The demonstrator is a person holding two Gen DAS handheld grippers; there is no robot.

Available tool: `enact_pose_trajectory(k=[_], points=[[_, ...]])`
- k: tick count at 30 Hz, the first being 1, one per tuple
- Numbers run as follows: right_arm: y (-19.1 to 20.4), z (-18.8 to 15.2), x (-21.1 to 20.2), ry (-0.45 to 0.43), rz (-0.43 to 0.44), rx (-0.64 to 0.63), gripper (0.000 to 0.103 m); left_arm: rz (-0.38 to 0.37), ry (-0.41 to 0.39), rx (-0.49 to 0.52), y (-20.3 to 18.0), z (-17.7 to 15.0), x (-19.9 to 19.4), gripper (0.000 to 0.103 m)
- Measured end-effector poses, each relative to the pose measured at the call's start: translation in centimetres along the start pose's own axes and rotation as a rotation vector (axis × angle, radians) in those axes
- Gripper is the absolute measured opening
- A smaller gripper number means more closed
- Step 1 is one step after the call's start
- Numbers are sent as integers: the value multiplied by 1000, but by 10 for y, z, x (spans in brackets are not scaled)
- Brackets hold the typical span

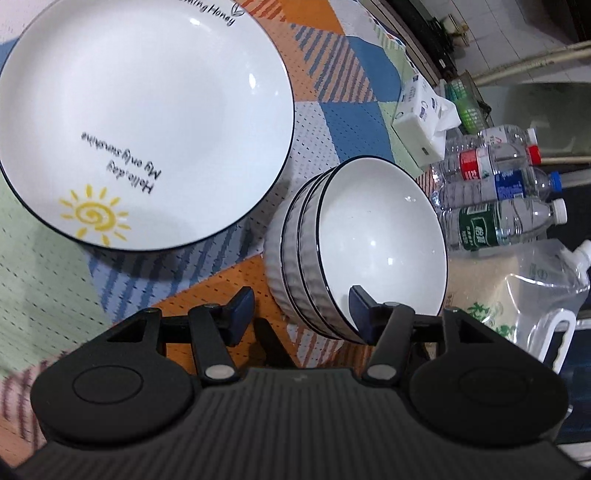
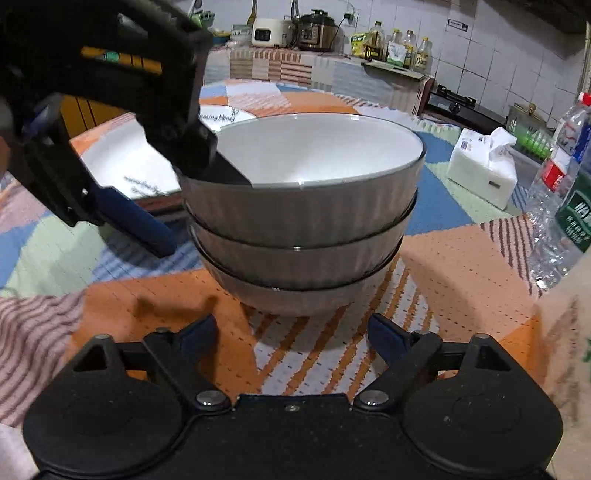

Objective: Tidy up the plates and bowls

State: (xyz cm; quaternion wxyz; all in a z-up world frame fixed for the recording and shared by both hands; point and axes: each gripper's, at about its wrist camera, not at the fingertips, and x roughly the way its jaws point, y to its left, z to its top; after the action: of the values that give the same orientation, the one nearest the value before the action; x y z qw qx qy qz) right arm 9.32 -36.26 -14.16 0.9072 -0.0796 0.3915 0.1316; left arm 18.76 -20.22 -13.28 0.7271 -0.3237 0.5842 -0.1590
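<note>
The left hand-held gripper (image 1: 301,312) is spread wide at the stack of three ribbed bowls (image 1: 354,251), one finger (image 1: 364,310) reaching inside the top bowl and the other (image 1: 240,308) outside the stack over the cloth, so the rim sits between them without being pinched. In the right wrist view the same left hand-held gripper (image 2: 192,195) comes in from the upper left, its inner finger (image 2: 229,170) lying against the inside wall of the top bowl while the blue-padded outer finger (image 2: 144,225) hangs clear beside the stack. The right hand-held gripper (image 2: 291,338) is also released, its fingers apart and low over the table (image 2: 461,266), near the foot of the bowls (image 2: 303,221) but not touching them. The bowls stand nested and upright on a patterned cloth of orange, blue and green patches. Just beside them on the left lies a large white plate (image 1: 147,118) with a black rim, a yellow sun and printed words. On the far side of the stack, a tissue pack (image 1: 421,122) sits on the cloth, and several plastic water bottles (image 1: 498,195) crowd close to the bowls, with a clear pouch with a spout (image 1: 546,295) next to them. Beyond the table, a kitchen counter (image 2: 332,59) carries a cooker (image 2: 317,31) and oil bottles (image 2: 395,46) against a tiled wall.
</note>
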Motion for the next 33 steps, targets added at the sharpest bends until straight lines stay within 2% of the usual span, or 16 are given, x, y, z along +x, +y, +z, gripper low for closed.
enact_pose_trajectory(k=[3,8,13,17,21,28,33], points=[[-7,-2,7,-30,11,36,103,-4,-9,-13,4,-3,5,55],[-7,-1,13,-68,9,38,103,-1,-12,-31,7,-7,15,52],[-9,3,16,-78,32,23,101,-8,-41,5,4,-9,15,45],[-4,4,15,-104,23,-50,101,21,-80,68,-2,-10,14,44],[-4,4,15,-118,52,-60,98,45,-131,163,-9,-14,12,41],[1,0,8,-120,42,-59,98,80,-90,251,-16,-15,7,41],[1,3,4,-134,45,-36,98,113,-83,374,-30,-23,-7,41]])
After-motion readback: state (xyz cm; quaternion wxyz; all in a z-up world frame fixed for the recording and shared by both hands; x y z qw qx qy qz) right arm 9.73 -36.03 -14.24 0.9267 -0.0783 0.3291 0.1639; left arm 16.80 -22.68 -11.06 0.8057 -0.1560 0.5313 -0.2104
